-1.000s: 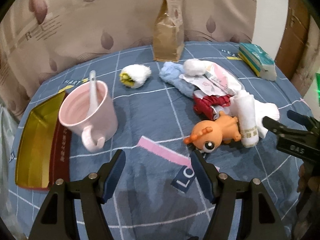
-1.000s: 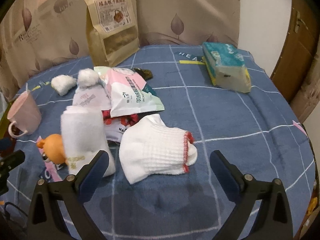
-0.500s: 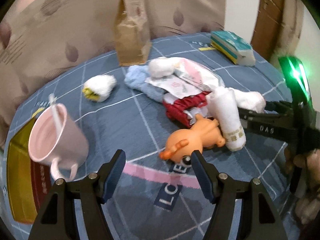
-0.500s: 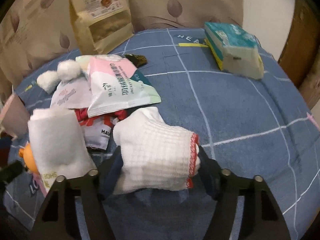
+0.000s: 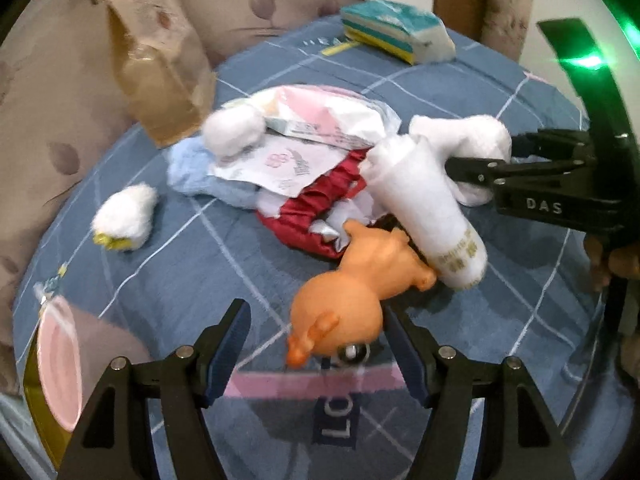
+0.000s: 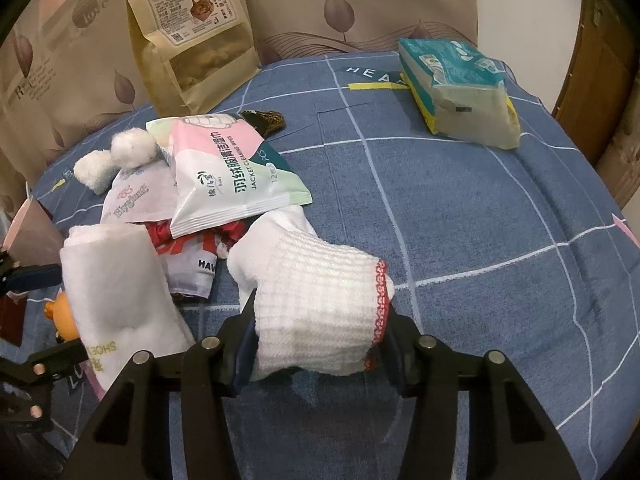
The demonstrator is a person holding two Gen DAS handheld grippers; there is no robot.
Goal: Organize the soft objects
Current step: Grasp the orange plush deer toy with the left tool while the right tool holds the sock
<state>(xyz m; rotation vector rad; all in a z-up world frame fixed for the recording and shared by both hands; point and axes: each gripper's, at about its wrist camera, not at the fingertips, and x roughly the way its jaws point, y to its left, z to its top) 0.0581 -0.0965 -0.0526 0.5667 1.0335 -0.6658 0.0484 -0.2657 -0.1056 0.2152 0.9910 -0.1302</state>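
White waffle-knit sock (image 6: 320, 304) w/ red trim, bunched, beside rolled white towel (image 6: 116, 292), orange toy (image 5: 352, 300).

Black left gripper (image 5: 314, 356) with silver screws, blue-padded jaws (right gripper (image 6: 320, 344) alike)

waffle-knit cloth sock (image 6: 320, 304), glossy rubbery orange toy (image 5: 340, 312)

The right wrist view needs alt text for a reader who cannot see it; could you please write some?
The right gripper is closing on a white waffle-knit sock with red trim on a blue checked bedspread. Left lie a rolled white towel and wipes packet.
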